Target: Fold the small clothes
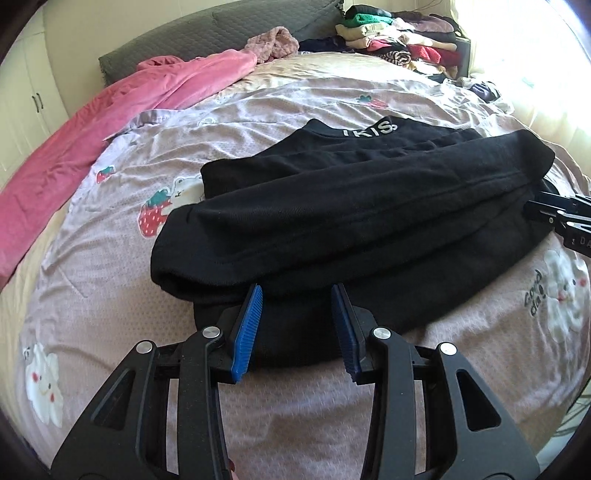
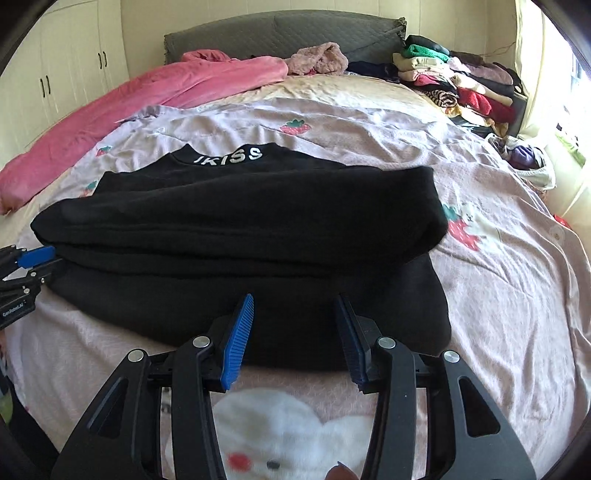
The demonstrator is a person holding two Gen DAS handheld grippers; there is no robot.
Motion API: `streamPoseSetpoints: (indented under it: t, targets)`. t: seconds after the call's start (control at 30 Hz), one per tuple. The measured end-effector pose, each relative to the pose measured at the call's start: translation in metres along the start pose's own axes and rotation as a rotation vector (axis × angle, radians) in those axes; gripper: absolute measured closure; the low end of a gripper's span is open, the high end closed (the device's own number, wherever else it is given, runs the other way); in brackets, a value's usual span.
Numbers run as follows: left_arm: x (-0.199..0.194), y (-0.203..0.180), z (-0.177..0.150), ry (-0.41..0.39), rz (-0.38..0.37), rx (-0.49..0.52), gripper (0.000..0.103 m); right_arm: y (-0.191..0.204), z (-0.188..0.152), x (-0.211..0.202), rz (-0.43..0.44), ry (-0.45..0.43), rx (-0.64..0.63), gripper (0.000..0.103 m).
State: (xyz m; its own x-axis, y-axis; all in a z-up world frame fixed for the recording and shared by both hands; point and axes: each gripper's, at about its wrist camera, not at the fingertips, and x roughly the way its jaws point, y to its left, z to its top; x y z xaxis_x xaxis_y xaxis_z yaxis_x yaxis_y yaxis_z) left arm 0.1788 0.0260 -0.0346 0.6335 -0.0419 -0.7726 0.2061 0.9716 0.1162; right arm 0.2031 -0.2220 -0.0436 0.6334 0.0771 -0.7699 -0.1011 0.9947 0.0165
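Observation:
A black top [image 1: 351, 206] with white "IKISS" lettering on its collar [image 2: 229, 157] lies flat on the bed, its sleeves folded across the body. My left gripper [image 1: 297, 291] is at the garment's near hem, toward its left side. Its blue pads [image 1: 247, 328] stand apart, with black cloth showing in the gap. My right gripper [image 2: 295, 299] is at the same hem [image 2: 295, 343] further right, jaws also apart over the cloth. Neither pair of pads visibly pinches the fabric. Each gripper shows at the edge of the other's view: the right gripper [image 1: 554, 212], the left gripper [image 2: 31, 260].
The bed sheet [image 1: 110, 295] is pink with strawberry and bear prints. A pink blanket [image 1: 92, 125] lies along the far left. A heap of folded clothes [image 2: 461, 85] sits at the far right by the grey headboard [image 2: 280, 33]. White cupboards [image 2: 55, 74] stand beyond.

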Motion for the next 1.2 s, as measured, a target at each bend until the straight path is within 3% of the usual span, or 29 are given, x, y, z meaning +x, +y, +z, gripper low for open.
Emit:
streamPoseSetpoints:
  t: [0.67, 0.9, 1.0, 1.1, 1.2]
  targets:
    - [0.028, 0.028, 0.058, 0.006, -0.070, -0.078, 0.069, -0.010, 0.067, 0.026, 0.046, -0.030, 0.026, 0.059]
    - [0.044, 0.044, 0.085, 0.022, -0.057, -0.110, 0.064, -0.024, 0.093, 0.014, -0.002, -0.091, 0.050, 0.059]
    - [0.049, 0.051, 0.090, 0.028, -0.065, -0.134, 0.063, -0.028, 0.091, -0.002, -0.004, -0.113, 0.059, 0.059]
    - [0.051, 0.055, 0.091, 0.028, -0.073, -0.145, 0.063, -0.020, 0.076, -0.024, 0.049, -0.120, 0.029, 0.056]
    - [0.050, 0.062, 0.089, 0.014, -0.086, -0.177, 0.062, -0.006, 0.050, -0.032, 0.103, -0.068, -0.018, 0.051]
